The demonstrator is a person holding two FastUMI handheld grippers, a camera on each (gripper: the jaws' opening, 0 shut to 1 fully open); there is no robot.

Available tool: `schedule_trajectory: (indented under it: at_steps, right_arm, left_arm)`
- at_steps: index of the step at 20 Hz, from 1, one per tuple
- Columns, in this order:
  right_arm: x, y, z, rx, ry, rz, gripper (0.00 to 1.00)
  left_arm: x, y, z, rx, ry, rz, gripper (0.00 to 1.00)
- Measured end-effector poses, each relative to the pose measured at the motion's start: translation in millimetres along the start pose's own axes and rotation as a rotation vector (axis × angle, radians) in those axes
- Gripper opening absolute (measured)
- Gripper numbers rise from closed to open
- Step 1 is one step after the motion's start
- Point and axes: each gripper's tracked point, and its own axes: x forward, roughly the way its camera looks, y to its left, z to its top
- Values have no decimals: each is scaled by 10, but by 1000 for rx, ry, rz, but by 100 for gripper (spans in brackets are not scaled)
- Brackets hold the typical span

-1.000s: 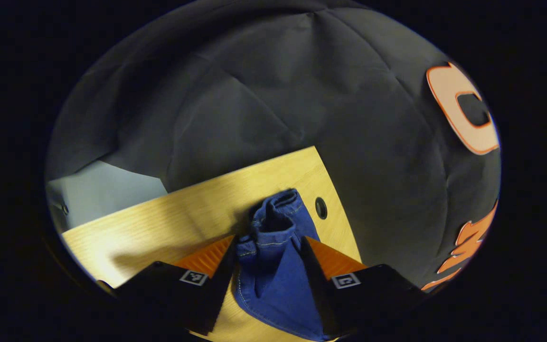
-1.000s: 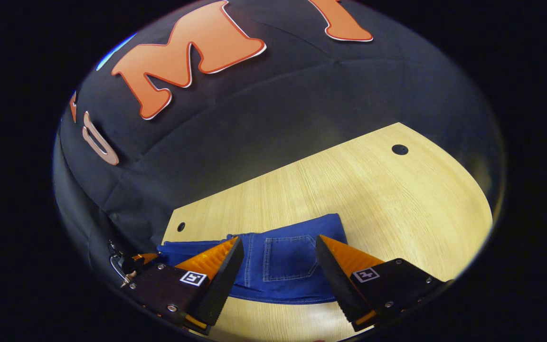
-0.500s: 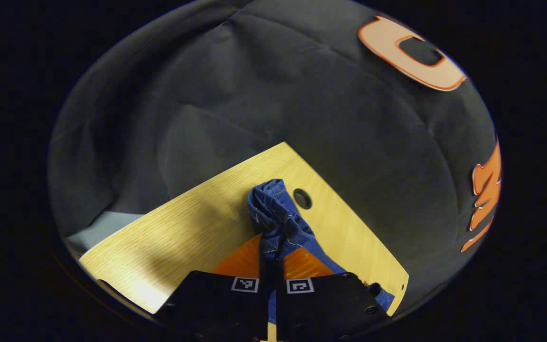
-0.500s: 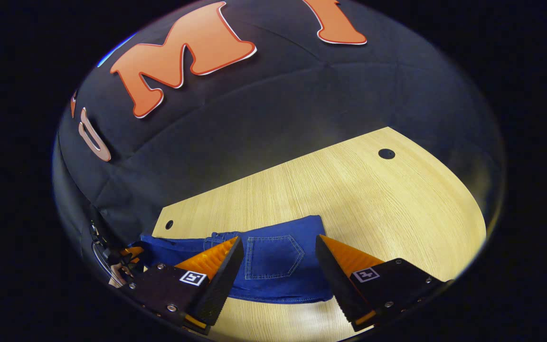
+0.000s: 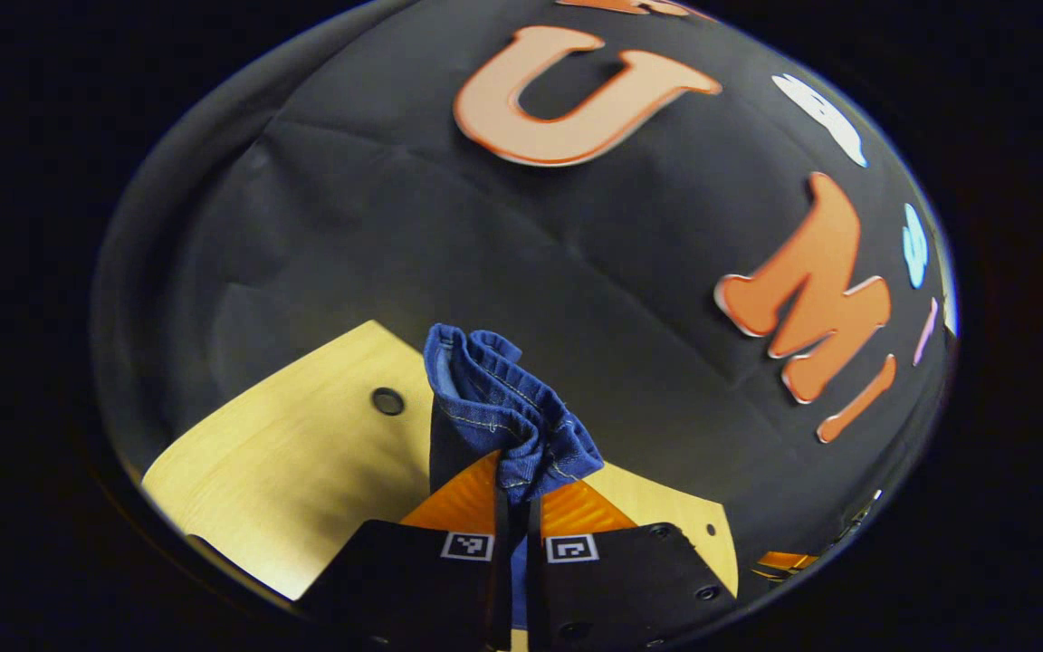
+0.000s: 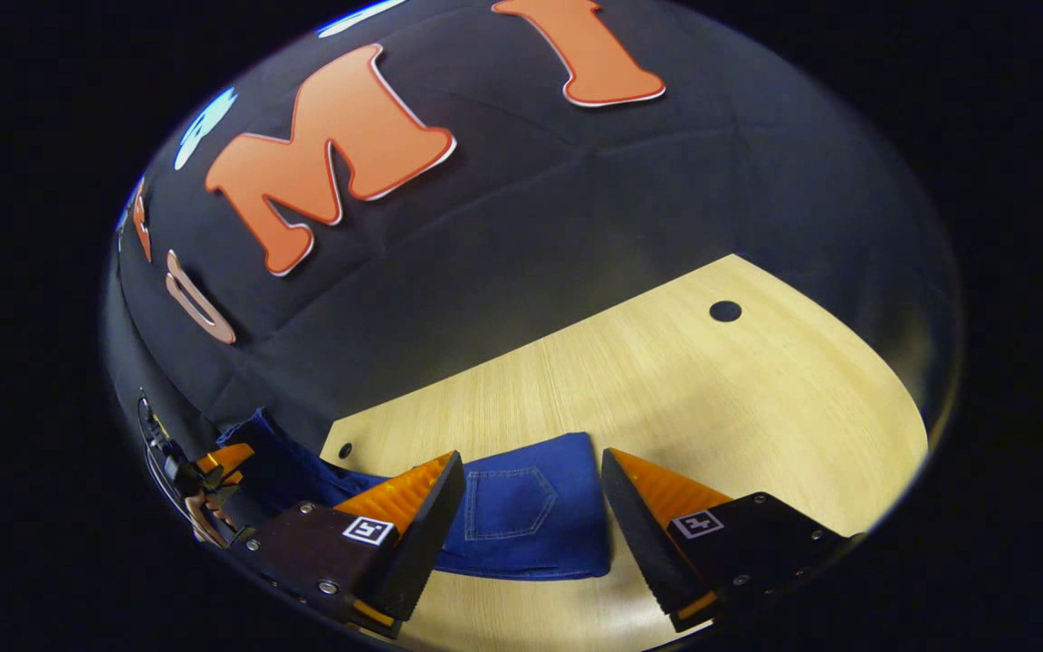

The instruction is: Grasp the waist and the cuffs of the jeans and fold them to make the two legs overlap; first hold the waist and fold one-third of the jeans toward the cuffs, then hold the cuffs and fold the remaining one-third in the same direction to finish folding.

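the left gripper (image 5: 512,493) is clenched on a bunched end of the jeans (image 5: 494,407), both fingers pressing the denim, and it now holds that end well above the table (image 5: 304,471); a second ago its fingers stood apart around the cloth, which lay low on the wood. the right gripper (image 6: 531,507) hangs released above the pocket end of the jeans (image 6: 521,516), which lies flat on the table (image 6: 712,407) as before. in the right gripper view the raised leg rises toward the other gripper (image 6: 214,466) at the left edge. the grasp seems secured, so carrying that end over looks like the step in hand.
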Motion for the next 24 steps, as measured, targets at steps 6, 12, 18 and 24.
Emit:
schedule_trajectory:
  at_steps: [6, 12, 18, 24]
  right_arm:
    - [-405, -619, 376, 48, -47, 11, 96]
    - [-757, -1435, 497, 118, -71, -24, 96]
    - [-867, -1961, 311, 100, -54, -81, 96]
    - [-954, -1955, 199, 47, -24, -53, 96]
  left_arm:
    - [-130, -1604, -388, 20, 35, -151, 7]
    - [277, -2775, -1588, 149, 167, -204, 7]
    - [609, -2744, -3149, 404, 359, -121, 7]
    - [749, -2274, -3898, 565, 413, -14, 7]
